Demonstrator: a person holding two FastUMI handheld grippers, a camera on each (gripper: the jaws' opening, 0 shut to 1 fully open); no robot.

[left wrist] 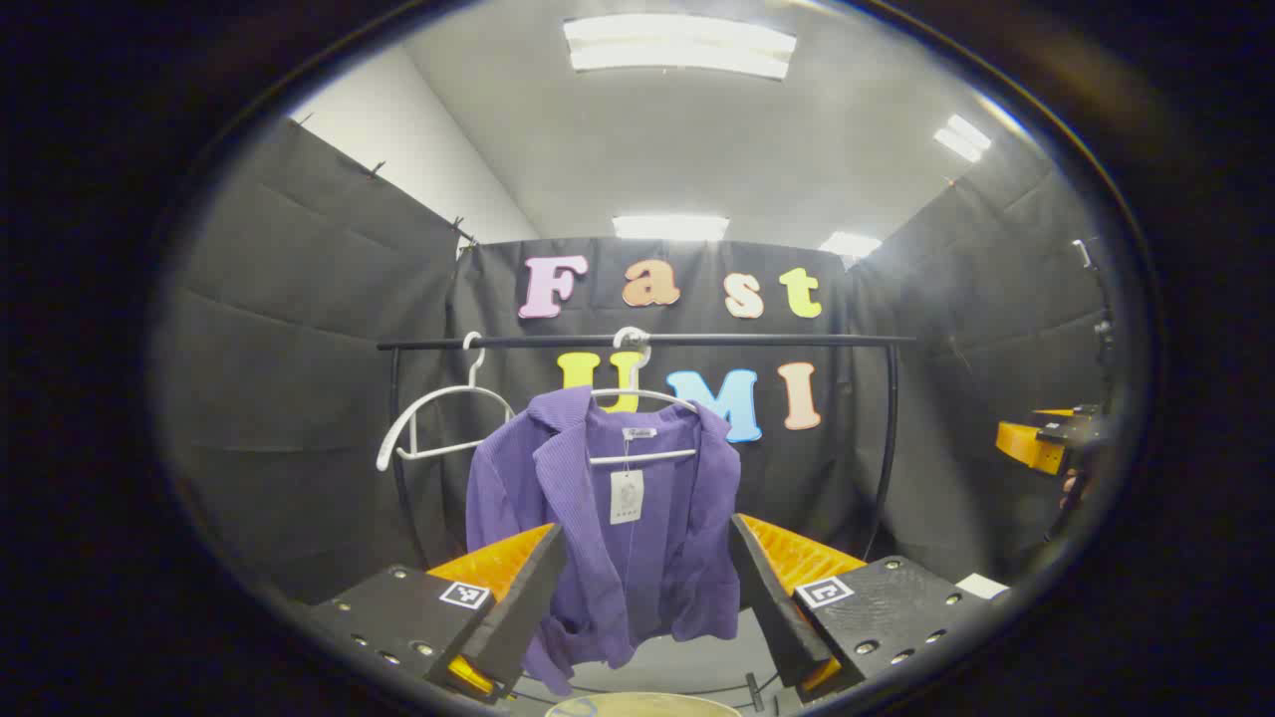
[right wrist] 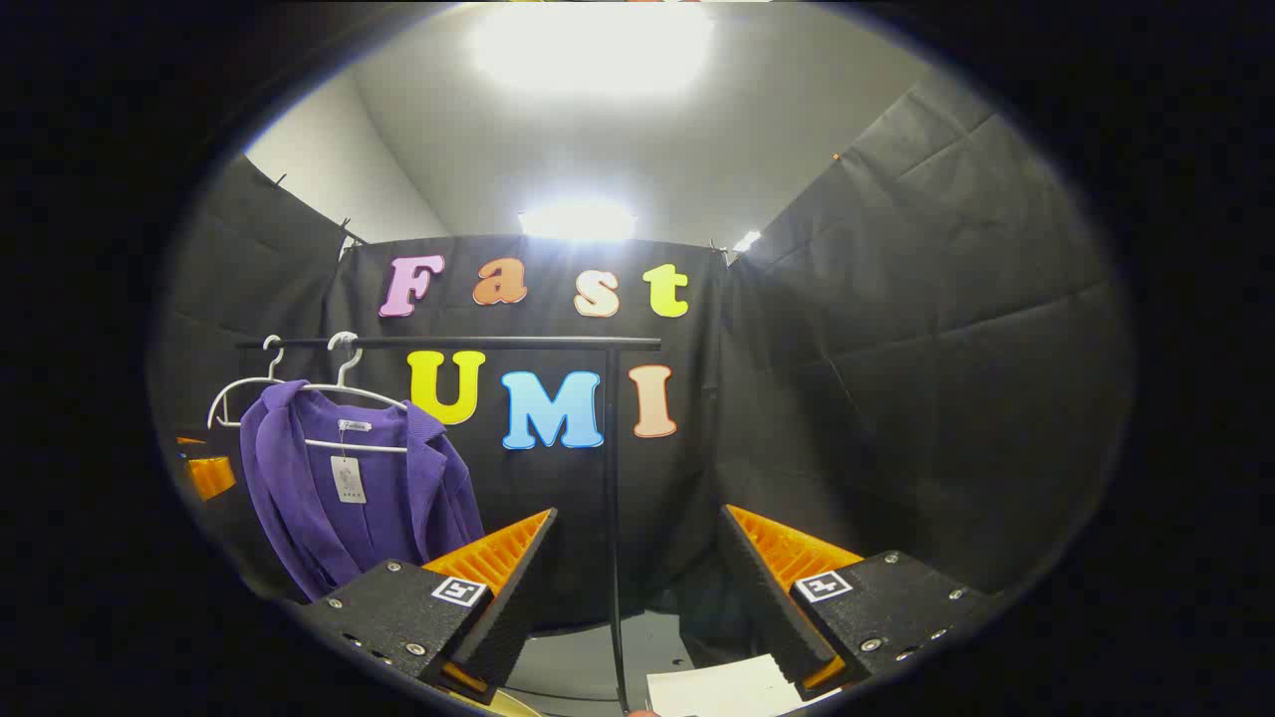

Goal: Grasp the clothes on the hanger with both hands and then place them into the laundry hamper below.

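Black cloth walls close in the booth under bright ceiling lights. From a dark rail (left wrist: 647,341) a purple jacket (left wrist: 608,518) hangs on a white hanger (left wrist: 642,398) (a paper tag dangles at its collar), with a spare hanger (left wrist: 438,423) beside it. Both the left gripper (left wrist: 647,588) and the right gripper (right wrist: 637,578) stand wide apart, holding nothing, short of the jacket. A pale hamper rim (left wrist: 642,705) peeks in below.

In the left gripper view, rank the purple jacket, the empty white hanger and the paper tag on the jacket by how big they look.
1. purple jacket, largest
2. empty white hanger
3. paper tag, smallest

All hang along the same rail, so nearness hardly skews this.
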